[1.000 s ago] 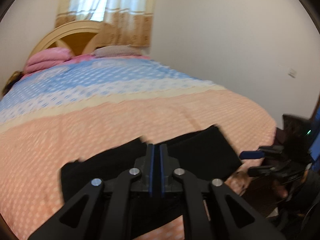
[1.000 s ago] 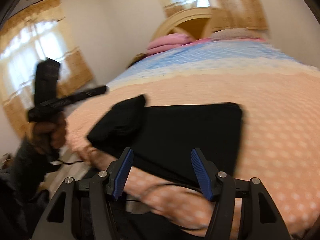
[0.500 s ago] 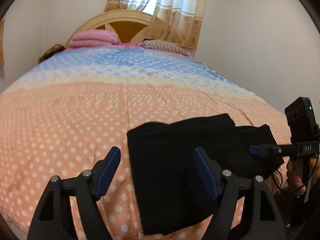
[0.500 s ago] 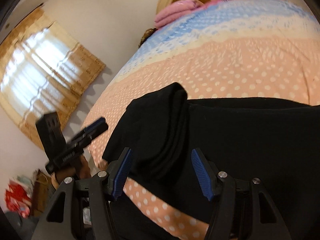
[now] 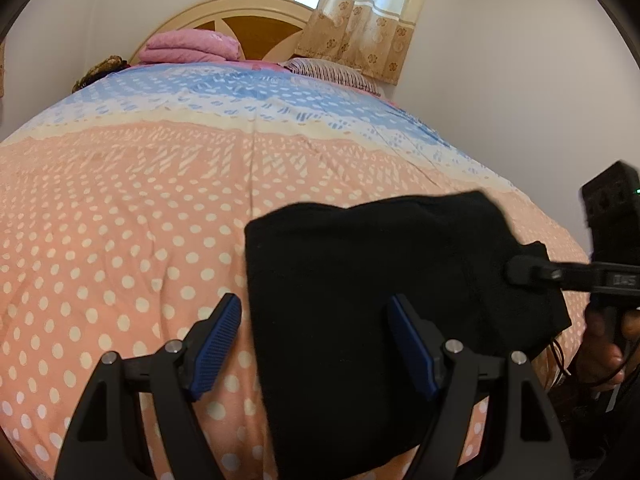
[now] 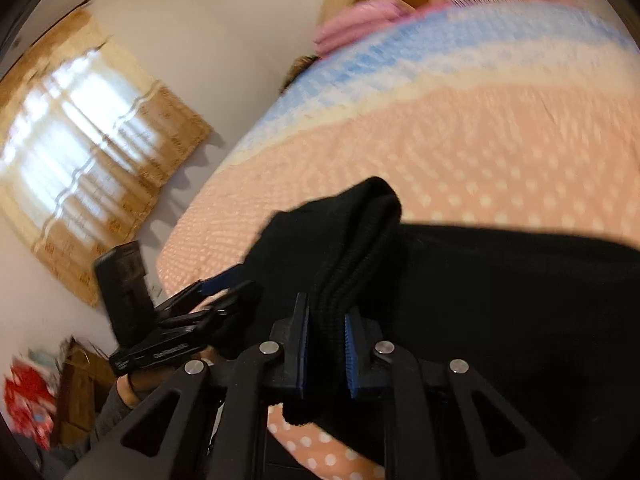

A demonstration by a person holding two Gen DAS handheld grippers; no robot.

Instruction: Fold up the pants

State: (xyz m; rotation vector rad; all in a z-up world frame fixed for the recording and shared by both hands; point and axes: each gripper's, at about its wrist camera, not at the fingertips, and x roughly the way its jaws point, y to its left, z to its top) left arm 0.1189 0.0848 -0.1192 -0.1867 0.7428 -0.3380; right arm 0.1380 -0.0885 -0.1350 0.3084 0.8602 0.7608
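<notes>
Black pants lie folded on the bed near its front edge. My left gripper is open, its fingers straddling the left edge of the pants just above them. My right gripper is shut on the thick bunched end of the pants, which rises in a fold between its blue pads. The right gripper also shows in the left wrist view at the right end of the pants. The left gripper shows in the right wrist view at the left.
The bed has a peach polka-dot and blue cover. Pink folded bedding and a striped pillow lie by the headboard. A white wall is on the right, and a curtained window on the left.
My right gripper has closed on the bunched end of the pants. My left gripper opened half a second ago, stays open and has moved closer over the left edge of the pants.
</notes>
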